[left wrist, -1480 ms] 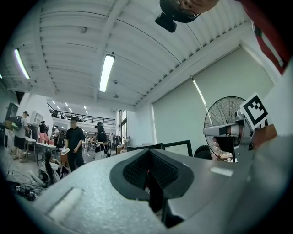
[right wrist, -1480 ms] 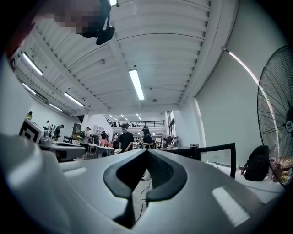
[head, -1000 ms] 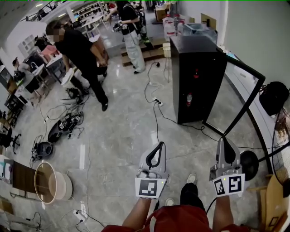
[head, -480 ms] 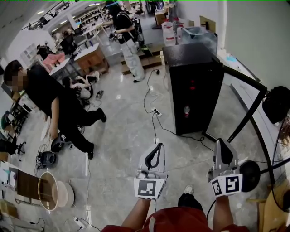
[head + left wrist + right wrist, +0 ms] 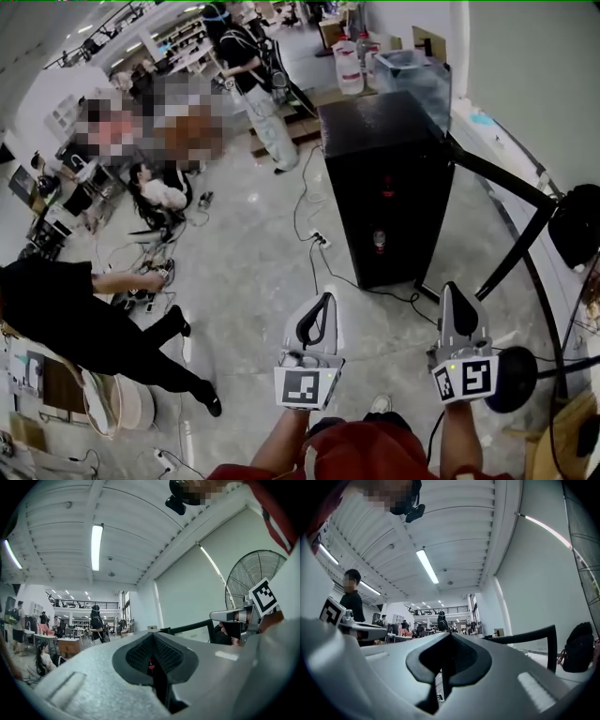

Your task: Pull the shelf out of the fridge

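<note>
A tall black fridge (image 5: 384, 178) stands on the floor ahead of me. Its dark-framed door (image 5: 511, 192) is swung open to the right. Small red items glow inside; no shelf shows from here. My left gripper (image 5: 323, 298) and right gripper (image 5: 453, 286) are held side by side, pointing at the fridge and well short of it. In the left gripper view the left gripper (image 5: 152, 637) has its pads together with nothing held. The right gripper (image 5: 449, 637) in its own view is also shut and empty.
Cables and a power strip (image 5: 319, 239) lie on the floor before the fridge. A person in black (image 5: 84, 328) bends at the left near a round wooden stool (image 5: 122, 403). Another person (image 5: 258, 84) stands at the back. A black bag (image 5: 577, 220) and fan base (image 5: 511, 375) are on the right.
The fridge has come nearer and moved toward the middle of the view. The person in black has walked from upper left to lower left. Both grippers keep their pose.
</note>
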A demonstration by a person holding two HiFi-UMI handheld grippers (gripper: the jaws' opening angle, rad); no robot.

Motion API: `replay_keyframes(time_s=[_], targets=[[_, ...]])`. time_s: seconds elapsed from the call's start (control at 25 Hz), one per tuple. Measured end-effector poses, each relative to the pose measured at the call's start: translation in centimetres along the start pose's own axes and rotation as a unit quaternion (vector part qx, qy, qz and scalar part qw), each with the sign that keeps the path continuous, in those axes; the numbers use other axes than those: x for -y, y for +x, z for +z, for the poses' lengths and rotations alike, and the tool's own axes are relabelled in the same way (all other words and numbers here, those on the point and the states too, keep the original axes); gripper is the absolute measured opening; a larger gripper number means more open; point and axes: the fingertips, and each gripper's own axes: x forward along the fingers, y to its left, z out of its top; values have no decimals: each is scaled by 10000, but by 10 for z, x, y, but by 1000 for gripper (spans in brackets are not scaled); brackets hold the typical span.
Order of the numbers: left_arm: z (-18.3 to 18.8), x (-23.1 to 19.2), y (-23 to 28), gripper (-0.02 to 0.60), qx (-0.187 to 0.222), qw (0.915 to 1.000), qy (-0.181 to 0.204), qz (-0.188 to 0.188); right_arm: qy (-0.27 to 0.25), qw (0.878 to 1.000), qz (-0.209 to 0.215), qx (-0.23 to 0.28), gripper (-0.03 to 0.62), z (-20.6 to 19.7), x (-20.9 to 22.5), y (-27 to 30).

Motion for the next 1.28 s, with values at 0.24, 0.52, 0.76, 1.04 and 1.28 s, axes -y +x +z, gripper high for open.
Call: replay_keyframes(time_s=[0.24,0.52,0.76,1.04,1.28], targets=[[-10,12,42,2,-42,9999,65,-73,59,10000,-31,-18,-2,-12,32,22],[-28,15,103,2,-15,9996,-11,-286,1,9998,-179,-69,-2,-29,65,59],[-42,-3,169,2,139,9992,-217,-320,-245,9995,-170,-46,-2,-32,86,118],[-46,-24,247,2,217,9985,-263,-423,-390,9992,-106,-65,-2,-31,106,199],[-62,-42,286,2,202,9981,-322,-480,-415,9989,-98,-182,-2,-48,108,241]])
